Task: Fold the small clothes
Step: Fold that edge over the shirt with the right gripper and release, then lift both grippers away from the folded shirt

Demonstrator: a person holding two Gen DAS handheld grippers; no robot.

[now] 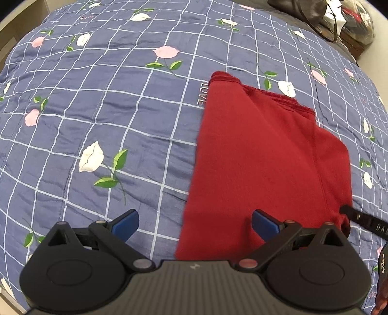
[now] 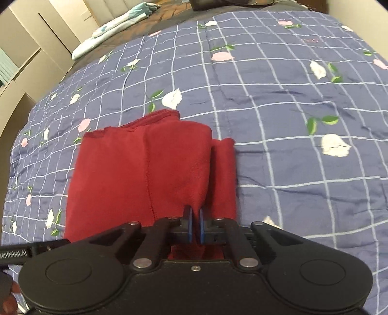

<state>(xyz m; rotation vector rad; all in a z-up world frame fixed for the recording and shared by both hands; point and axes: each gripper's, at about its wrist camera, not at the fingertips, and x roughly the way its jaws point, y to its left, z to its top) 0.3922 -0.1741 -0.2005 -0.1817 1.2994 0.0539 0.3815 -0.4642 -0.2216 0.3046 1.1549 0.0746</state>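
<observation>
A small dark red garment (image 1: 262,155) lies partly folded on the blue checked flowered quilt (image 1: 101,116). My left gripper (image 1: 195,224) hangs over the garment's near left edge, open wide. Its right blue pad (image 1: 264,224) is above the red cloth and its left pad (image 1: 126,224) is above the quilt, with nothing gripped. In the right wrist view the red garment (image 2: 135,169) shows a folded flap with a narrow strip (image 2: 224,174) beside it. My right gripper (image 2: 196,225) is shut on the garment's near edge, and red cloth is bunched between and below its blue pads.
A dark bag (image 1: 300,7) and cluttered items (image 1: 356,21) sit at the quilt's far right. A light rolled blanket (image 2: 114,26) and beige cabinet doors (image 2: 36,41) lie beyond the quilt's far left. A hand (image 2: 9,300) shows at the lower left.
</observation>
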